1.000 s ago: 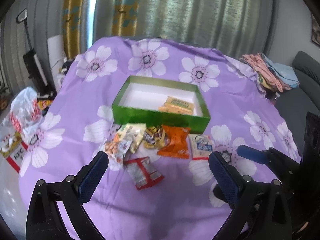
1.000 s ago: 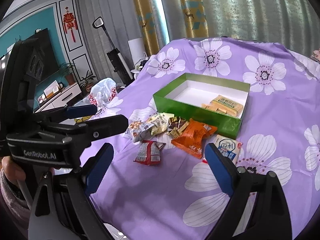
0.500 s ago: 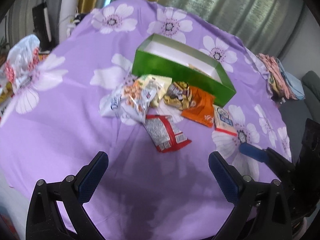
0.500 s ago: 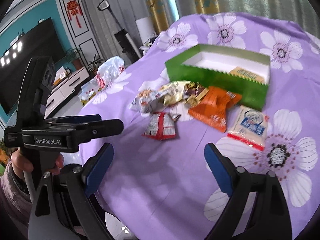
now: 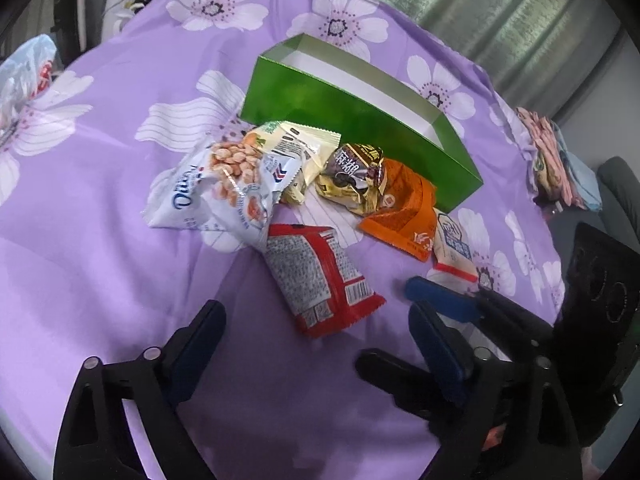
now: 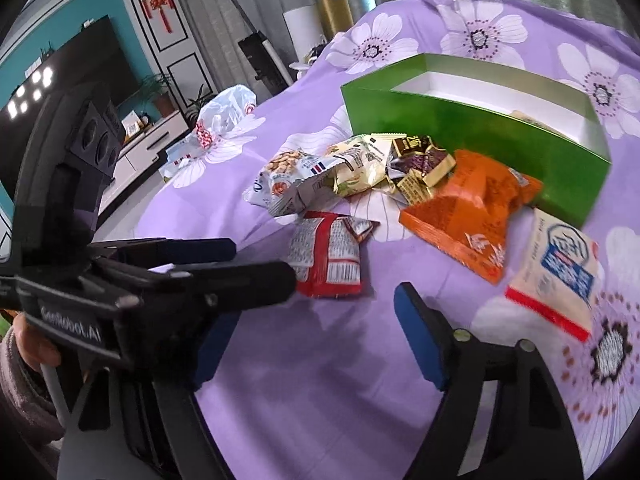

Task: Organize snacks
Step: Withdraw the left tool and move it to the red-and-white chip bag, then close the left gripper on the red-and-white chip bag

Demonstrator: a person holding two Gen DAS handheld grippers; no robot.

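Left wrist view shows my left gripper (image 5: pixel 316 344) spread wide with nothing between its blue pads, hovering low over the purple flowered cloth (image 5: pixel 100 208) that covers the desk. Just ahead of its fingertips lies the red snack packet (image 5: pixel 320 276), back side up with its printed panel and barcode showing. Beyond it, the white peanut bag (image 5: pixel 224 192) sits to the left and overlaps a pale yellow-green packet (image 5: pixel 296 148). A gold and brown packet (image 5: pixel 354 176) rests beside an orange packet (image 5: pixel 404 212), and a cream packet with a blue label and red edge (image 5: pixel 454 248) lies just right of the orange one. All of these are bunched against the near wall of the green box (image 5: pixel 352 120), which stands open with a white interior.

Right wrist view has my right gripper (image 6: pixel 312 344) likewise open wide and empty, close over the cloth, with the left gripper crossing in front of it on the left so that one of its pads is partly hidden. From here the red snack packet (image 6: pixel 328 256) lies just past the fingertips, the orange packet (image 6: pixel 472 216) touches the box wall (image 6: pixel 460 128), and a yellowish packet (image 6: pixel 528 118) shows inside the box at its right end. A white plastic bag (image 6: pixel 224 112) sits at the cloth's far left edge.
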